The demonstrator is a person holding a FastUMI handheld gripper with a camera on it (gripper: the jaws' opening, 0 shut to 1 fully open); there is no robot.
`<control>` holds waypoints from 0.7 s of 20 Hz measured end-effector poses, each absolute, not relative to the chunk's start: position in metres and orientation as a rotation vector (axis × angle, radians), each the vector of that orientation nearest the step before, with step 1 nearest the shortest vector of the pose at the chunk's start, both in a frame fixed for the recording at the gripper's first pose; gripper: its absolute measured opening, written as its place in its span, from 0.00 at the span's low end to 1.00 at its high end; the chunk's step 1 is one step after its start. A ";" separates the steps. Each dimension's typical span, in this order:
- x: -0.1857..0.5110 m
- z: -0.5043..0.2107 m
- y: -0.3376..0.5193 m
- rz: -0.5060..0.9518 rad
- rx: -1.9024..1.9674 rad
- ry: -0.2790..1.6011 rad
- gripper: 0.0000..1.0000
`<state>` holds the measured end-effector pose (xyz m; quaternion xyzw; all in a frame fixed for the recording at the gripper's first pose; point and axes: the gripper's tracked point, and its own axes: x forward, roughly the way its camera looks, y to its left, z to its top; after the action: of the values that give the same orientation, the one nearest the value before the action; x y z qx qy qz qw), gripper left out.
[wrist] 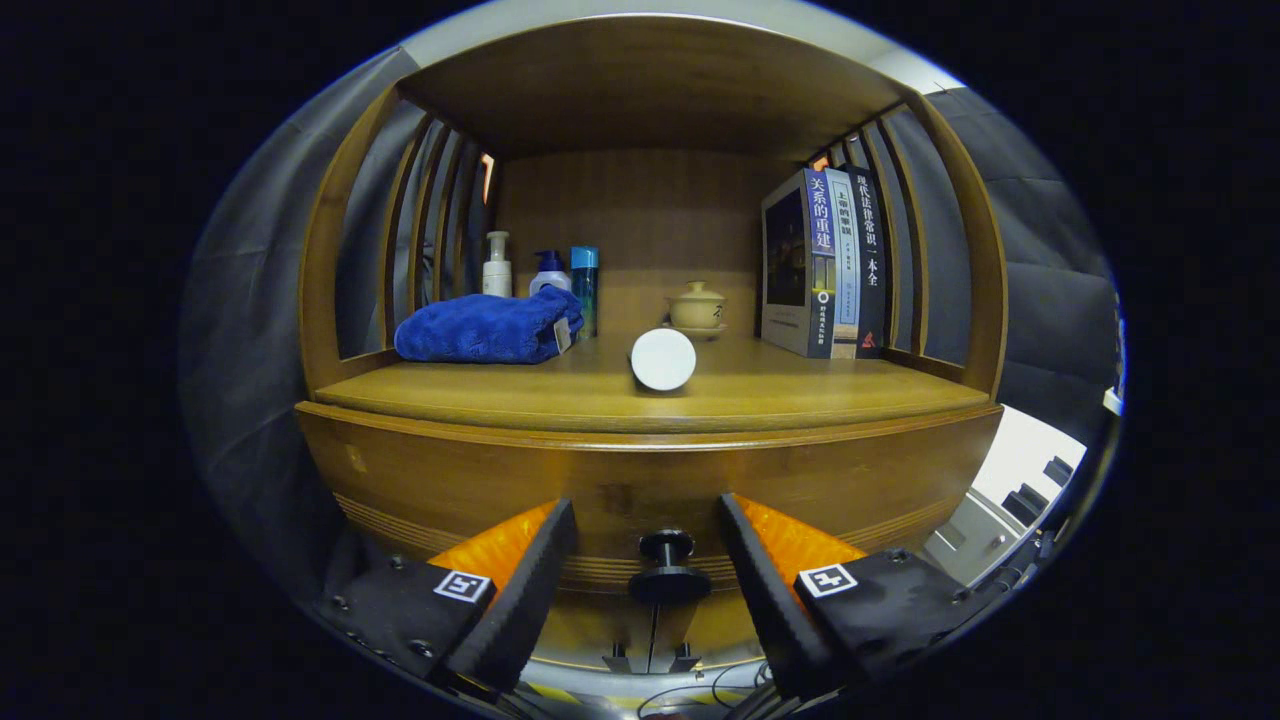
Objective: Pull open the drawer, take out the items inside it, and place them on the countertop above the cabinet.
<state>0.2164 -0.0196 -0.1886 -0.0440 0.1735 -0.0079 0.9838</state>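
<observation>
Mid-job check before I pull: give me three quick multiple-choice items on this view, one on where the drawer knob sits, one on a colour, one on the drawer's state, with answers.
1. Where is the drawer knob relative to the gripper?
A. Between its fingers
B. Far off to the left of both fingers
C. Up on the countertop

2. What colour is the folded towel on the countertop?
A. Red
B. Blue
C. Yellow

3. What state is the drawer in?
A. Pulled fully out
B. Removed
C. Closed

Answers:
1. A, the knob stands in the gap between the two fingers, which are apart and not pressing on it.
2. B, the towel left of the white cylinder is deep blue.
3. C, the drawer front sits flush under the countertop edge.
</observation>
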 end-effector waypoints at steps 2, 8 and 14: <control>0.218 -0.188 -0.019 -0.019 -0.091 0.345 0.97; 0.205 -0.181 -0.014 0.010 -0.081 0.344 0.97; 0.150 -0.106 -0.009 0.082 -0.022 0.273 0.97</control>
<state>0.1500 -0.0094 -0.1065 -0.0109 0.1363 0.0408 0.9898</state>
